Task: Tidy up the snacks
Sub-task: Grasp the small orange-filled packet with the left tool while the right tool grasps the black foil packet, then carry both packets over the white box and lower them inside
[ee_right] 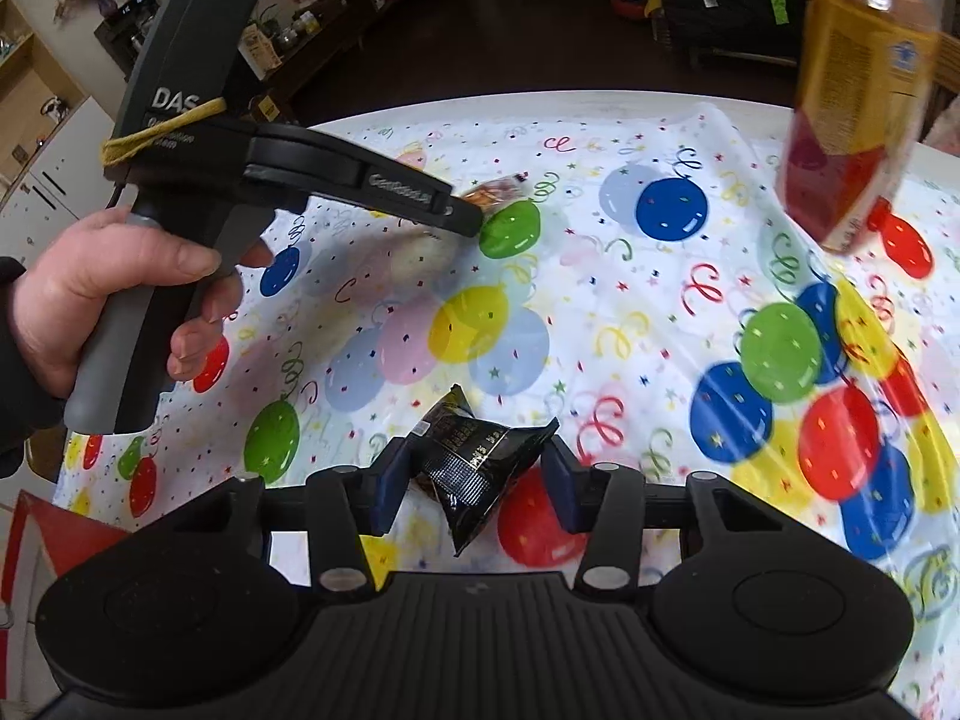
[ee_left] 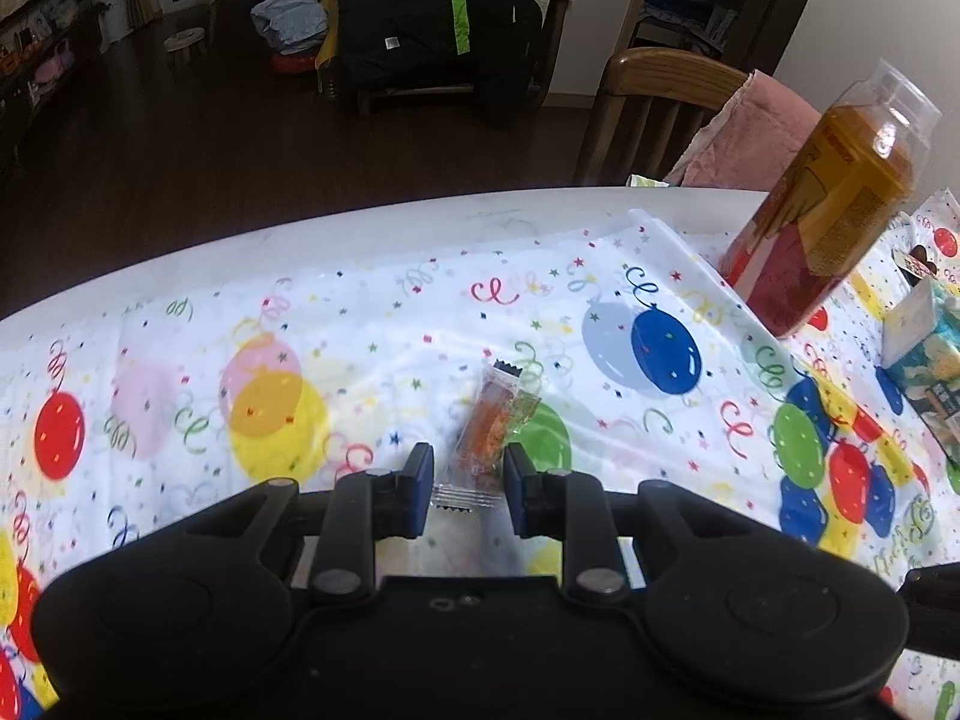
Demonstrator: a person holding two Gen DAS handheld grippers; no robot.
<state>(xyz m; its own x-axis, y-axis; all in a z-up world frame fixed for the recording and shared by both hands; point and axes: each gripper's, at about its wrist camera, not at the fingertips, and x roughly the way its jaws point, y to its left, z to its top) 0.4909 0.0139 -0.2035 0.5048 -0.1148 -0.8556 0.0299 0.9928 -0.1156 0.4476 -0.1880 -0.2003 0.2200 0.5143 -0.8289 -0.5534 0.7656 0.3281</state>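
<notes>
Fig. legend. Both wrist views, one moment, snack-organizing task on a worktop (ee_left: 360,222) covered w/ a balloon-print plastic cloth (ee_right: 600,300).

Left claw (ee_left: 468,480): jaws apart, a moderate gap, nothing gripped. An orange snack sachet (ee_left: 495,426) in clear wrap lies flat on the cloth, its near crimped end sitting between the blue pads (ee_left: 420,480) w/ air visible on each side. The right view shows the same claw from the side, held by a hand (ee_right: 114,294), nose low over the sachet.

Right claw (ee_right: 474,480): jaws wide apart; a black snack packet (ee_right: 474,468) w/ gold print sits between them. Its corners look close to both pads, but contact can't be confirmed; it appears to rest on the cloth rather than be held.

A tall clear canister (ee_left: 828,210) w/ yellow-red label stands at far right of the left view, well apart from the sachet; more boxed items (ee_left: 918,330) just beyond it.

Likely risks (judgement):
- Sachet is thin and flat; pads closing above it may skate over and miss, or pinch only the crimp so it slips out on lift.
- Cloth is slick and loose; low pads could nip a fold and drag it, shifting the canister.
- Black packet is puffy and skewed betw. the pads; closing on a corner may squirt it sideways or crush contents.
</notes>
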